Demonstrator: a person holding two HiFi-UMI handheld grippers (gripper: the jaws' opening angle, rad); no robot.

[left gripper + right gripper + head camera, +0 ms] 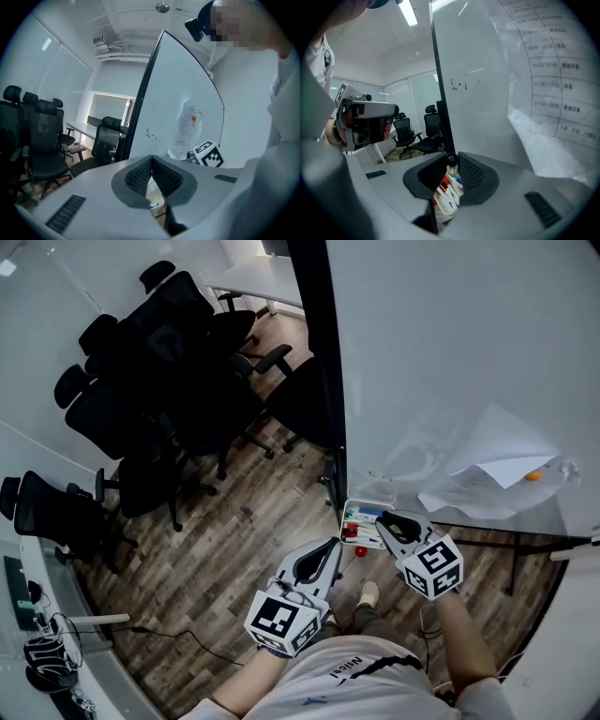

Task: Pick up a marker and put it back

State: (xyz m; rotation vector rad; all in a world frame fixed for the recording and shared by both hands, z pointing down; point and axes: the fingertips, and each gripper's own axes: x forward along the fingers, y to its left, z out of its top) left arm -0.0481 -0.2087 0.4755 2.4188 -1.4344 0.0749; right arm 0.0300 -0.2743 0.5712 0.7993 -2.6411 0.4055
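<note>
A white tray (354, 509) fixed low on the whiteboard holds several markers (449, 192) with red and blue caps. My right gripper (383, 519) hovers just over this tray. Its jaw tips pinch a black marker (451, 160), seen end-on as a round black cap. My left gripper (331, 547) hangs a little left of and below the tray; in the left gripper view its tips (151, 159) meet, shut with nothing between them. The right gripper's marker cube (208, 154) shows past the left jaws.
The whiteboard (450, 352) fills the right, with a black edge post (319, 362). Paper sheets (487, 474) hang on it under an orange magnet (532, 475). A small red ball (361, 551) sits below the tray. Black office chairs (159, 362) crowd the left on the wood floor.
</note>
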